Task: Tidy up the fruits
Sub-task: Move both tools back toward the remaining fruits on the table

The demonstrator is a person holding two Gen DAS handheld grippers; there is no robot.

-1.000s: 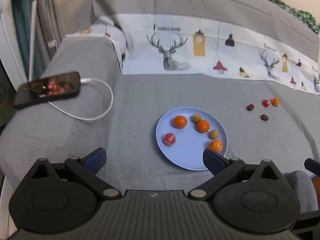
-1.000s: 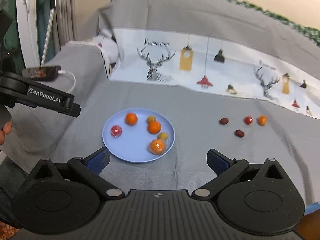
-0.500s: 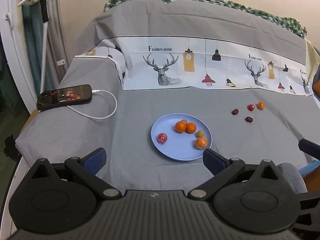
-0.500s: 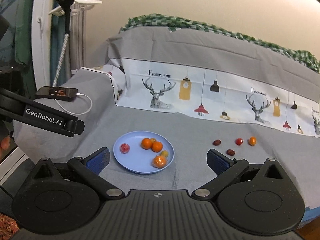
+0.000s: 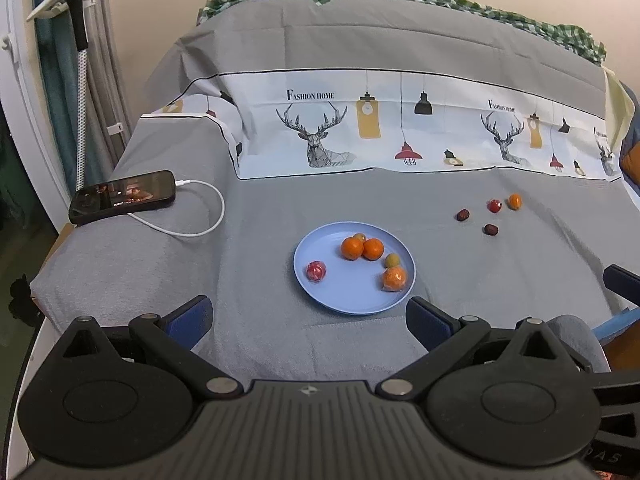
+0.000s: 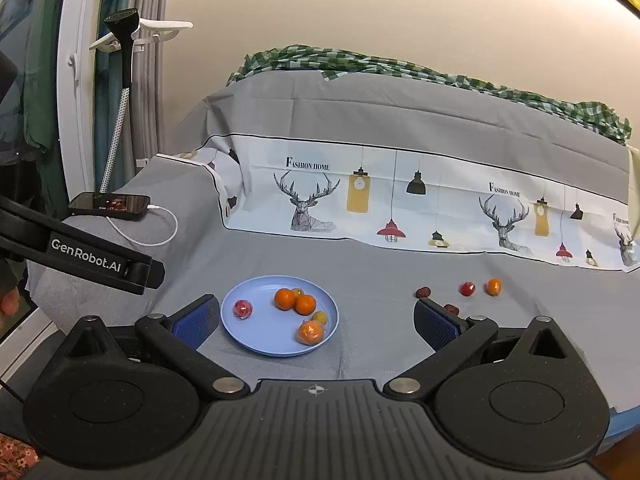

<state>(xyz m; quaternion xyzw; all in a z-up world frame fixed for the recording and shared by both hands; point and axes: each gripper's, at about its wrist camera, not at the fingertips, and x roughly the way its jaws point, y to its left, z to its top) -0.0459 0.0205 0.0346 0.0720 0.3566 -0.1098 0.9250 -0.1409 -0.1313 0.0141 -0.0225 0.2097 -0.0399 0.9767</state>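
Note:
A light blue plate (image 5: 340,298) lies on the grey sheet and holds two oranges (image 5: 352,248), a wrapped orange (image 5: 394,279), a red wrapped fruit (image 5: 316,271) and two small greenish fruits (image 5: 392,260). It also shows in the right wrist view (image 6: 272,346). Right of the plate lie loose small fruits: two dark ones (image 5: 463,215), a red one (image 5: 495,205) and an orange one (image 5: 515,201). My left gripper (image 5: 308,316) is open and empty, near the plate's front. My right gripper (image 6: 316,320) is open and empty, held back from the plate.
A black phone (image 5: 122,197) on a white cable (image 5: 200,220) lies at the far left of the sheet. A printed white cloth band (image 5: 400,140) runs across the back. A garment steamer stand (image 6: 120,92) is at the left. The left gripper's arm (image 6: 80,256) crosses the right view.
Both grippers have pulled back and up from the plate, so the plate and loose fruits look smaller and more of the bed shows. Both stay open.

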